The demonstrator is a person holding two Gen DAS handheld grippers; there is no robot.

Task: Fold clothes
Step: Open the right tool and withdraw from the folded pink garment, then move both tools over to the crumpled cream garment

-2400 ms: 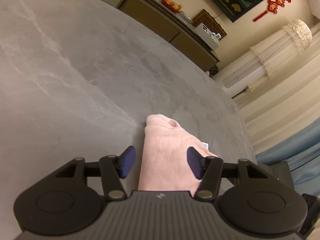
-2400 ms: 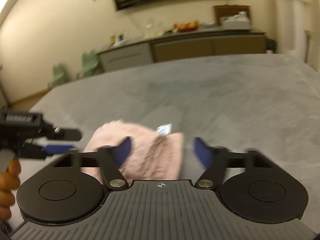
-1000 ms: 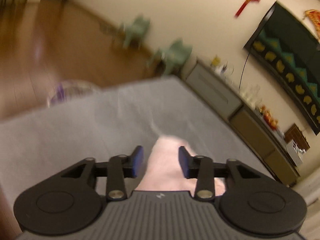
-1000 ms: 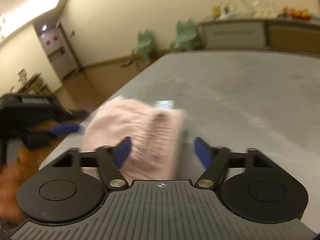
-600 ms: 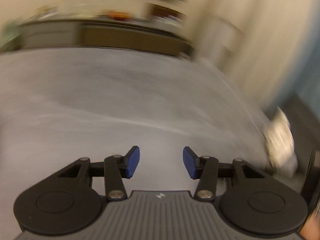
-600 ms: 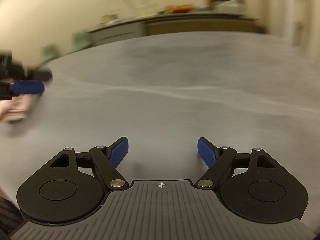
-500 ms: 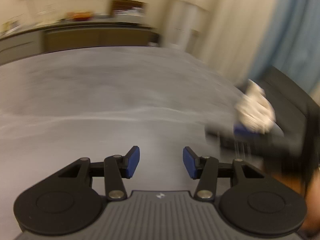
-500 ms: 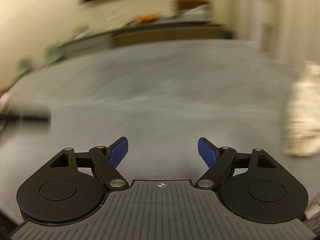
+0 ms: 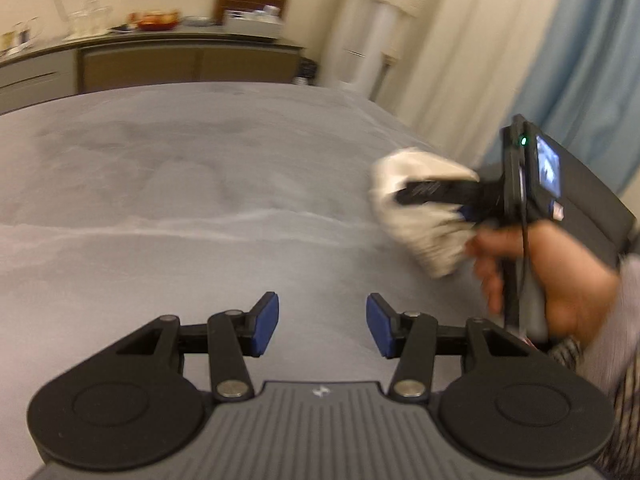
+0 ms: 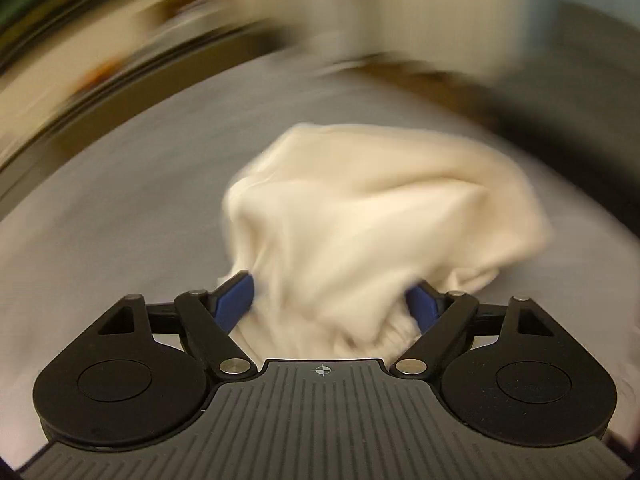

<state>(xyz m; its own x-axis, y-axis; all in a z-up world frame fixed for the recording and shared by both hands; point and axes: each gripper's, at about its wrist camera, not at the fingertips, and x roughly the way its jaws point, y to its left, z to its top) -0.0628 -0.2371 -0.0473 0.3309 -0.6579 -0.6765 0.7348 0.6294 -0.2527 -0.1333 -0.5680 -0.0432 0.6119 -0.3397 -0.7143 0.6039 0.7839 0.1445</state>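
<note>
A crumpled cream garment (image 10: 380,216) lies bunched on the grey table (image 9: 160,200) near its right edge. My right gripper (image 10: 328,296) stands wide open around the near end of the garment, with cloth between its blue pads and over the right one. This view is blurred. From the left wrist view the garment (image 9: 424,236) shows with the right gripper (image 9: 432,204) reaching into it, held by a person's hand (image 9: 552,280). My left gripper (image 9: 322,320) hovers over bare table to the left of the garment, open, with nothing between its fingers.
A long sideboard (image 9: 160,64) with dishes on top stands beyond the table's far edge. Cream curtains (image 9: 460,40) and a blue curtain (image 9: 592,60) hang at the right. A dark chair back (image 9: 596,196) sits just past the table's right edge.
Both grippers have left the folded pink garment and swung right across the table. The right gripper has reached the cream garment, which now sits between its jaws. The left gripper has stayed nearly still lately.
</note>
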